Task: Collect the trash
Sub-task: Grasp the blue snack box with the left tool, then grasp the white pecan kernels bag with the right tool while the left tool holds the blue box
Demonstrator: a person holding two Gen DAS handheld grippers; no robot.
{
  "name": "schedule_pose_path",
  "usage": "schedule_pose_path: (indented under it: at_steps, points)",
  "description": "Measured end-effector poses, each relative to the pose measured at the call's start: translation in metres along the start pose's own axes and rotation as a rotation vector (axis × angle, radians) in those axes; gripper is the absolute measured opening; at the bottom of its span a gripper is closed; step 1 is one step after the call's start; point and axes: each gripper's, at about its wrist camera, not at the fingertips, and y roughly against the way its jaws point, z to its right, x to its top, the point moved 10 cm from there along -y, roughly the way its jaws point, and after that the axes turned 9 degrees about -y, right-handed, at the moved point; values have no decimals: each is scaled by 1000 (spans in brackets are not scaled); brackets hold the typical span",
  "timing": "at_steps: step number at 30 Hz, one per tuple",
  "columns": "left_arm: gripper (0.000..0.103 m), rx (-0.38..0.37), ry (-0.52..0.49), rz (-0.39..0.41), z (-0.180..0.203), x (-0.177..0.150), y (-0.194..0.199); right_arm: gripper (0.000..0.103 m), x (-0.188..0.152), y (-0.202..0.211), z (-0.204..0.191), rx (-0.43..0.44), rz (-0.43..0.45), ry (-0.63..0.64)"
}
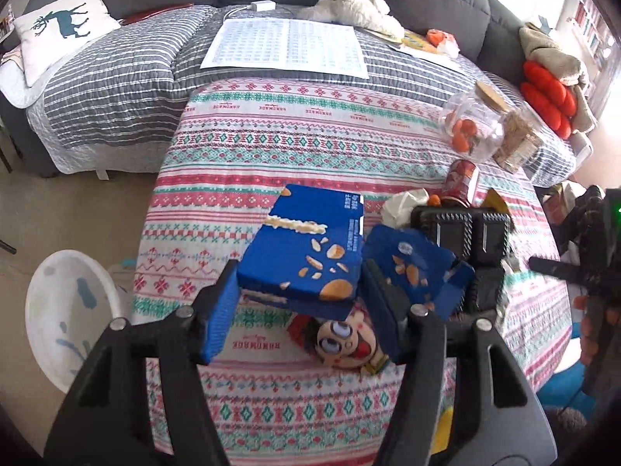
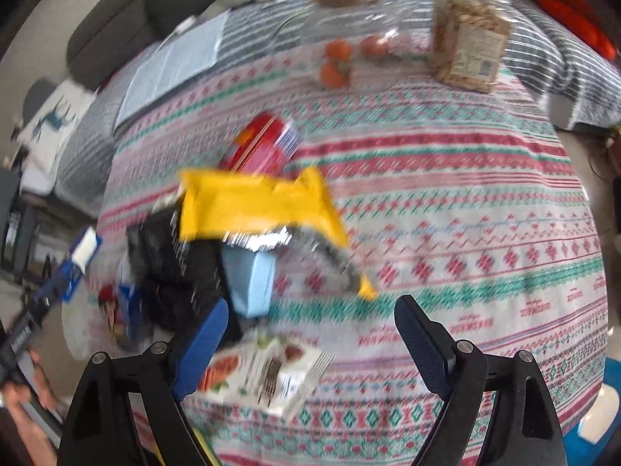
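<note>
Left gripper [image 1: 300, 310] jaws pinching torn blue cardboard snack box [image 1: 306, 248], frame centre, lifted above patterned tablecloth [image 1: 271, 132].

Risk: loose torn flap [image 1: 415, 272] at right could snag or tear off.

White bin [image 1: 73, 310] lower left, well apart; box could slip in transit.

Right gripper [image 2: 310, 334] jaws spread, empty; view blurred.

Yellow foil wrapper [image 2: 256, 206] and red can [image 2: 264, 147] at centre uncollected; hasty grab may knock can.

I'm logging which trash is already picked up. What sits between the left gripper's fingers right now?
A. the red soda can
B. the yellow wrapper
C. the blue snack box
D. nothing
C: in the left wrist view the left gripper has its fingers on either side of the blue snack box, which is lifted above the patterned blanket, while the red soda can lies farther back.
</note>
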Motion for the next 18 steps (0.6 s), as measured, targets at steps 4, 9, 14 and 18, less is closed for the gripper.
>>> schedule_pose_path:
  at_steps: [4,9,14,18]
  points:
    - [63,2,-15,13,-4,-8,13,89,-33,-8,-19,22,-79,122]
    - [63,3,-19,14,-10,-22,26,93,-62,-20,-21,-81,-126,321]
    - [63,17,-41,10,-14,-39,37,93,-82,-36,-23,-168,-162,486]
    - [63,36,-47,10,-22,-50,45,94,-86,-50,-42,-191,-152,619]
